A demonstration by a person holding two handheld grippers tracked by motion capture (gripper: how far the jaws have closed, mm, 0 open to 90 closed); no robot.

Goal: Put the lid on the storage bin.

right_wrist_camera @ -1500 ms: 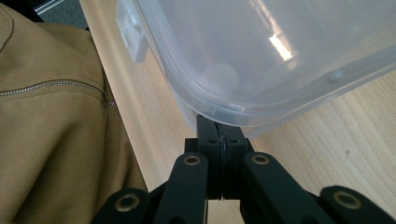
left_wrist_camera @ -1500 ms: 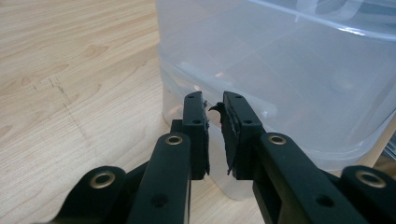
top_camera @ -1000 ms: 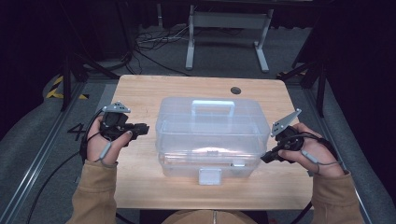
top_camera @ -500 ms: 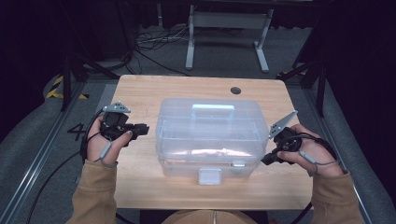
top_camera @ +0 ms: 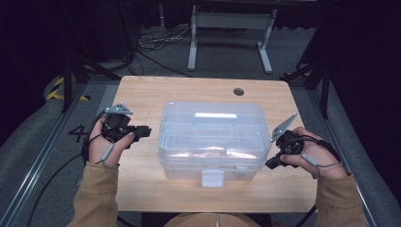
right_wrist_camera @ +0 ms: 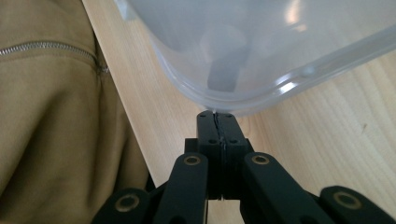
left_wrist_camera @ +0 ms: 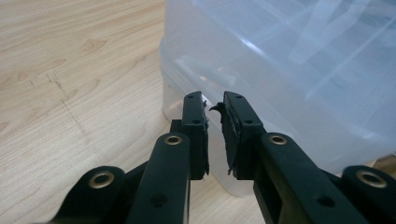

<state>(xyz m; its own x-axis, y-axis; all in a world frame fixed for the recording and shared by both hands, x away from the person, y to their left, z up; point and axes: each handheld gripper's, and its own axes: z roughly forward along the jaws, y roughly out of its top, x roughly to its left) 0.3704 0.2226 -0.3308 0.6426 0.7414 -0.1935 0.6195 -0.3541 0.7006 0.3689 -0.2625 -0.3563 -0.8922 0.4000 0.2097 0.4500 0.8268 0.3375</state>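
Note:
A clear plastic storage box with its lid on stands in the middle of the wooden table; a white latch faces the person. My left gripper lies level at the box's left side, a little apart from it. In the left gripper view its jaws stand a narrow gap apart with nothing between them, pointing at the box wall. My right gripper sits at the box's front right corner. In the right gripper view its jaws are pressed together, their tips just short of the box's rounded corner.
A round cable hole is in the table's far right. A metal stand and loose cables lie on the floor behind the table. The person's tan sleeve hangs by the near table edge. Bare wood lies on both sides of the box.

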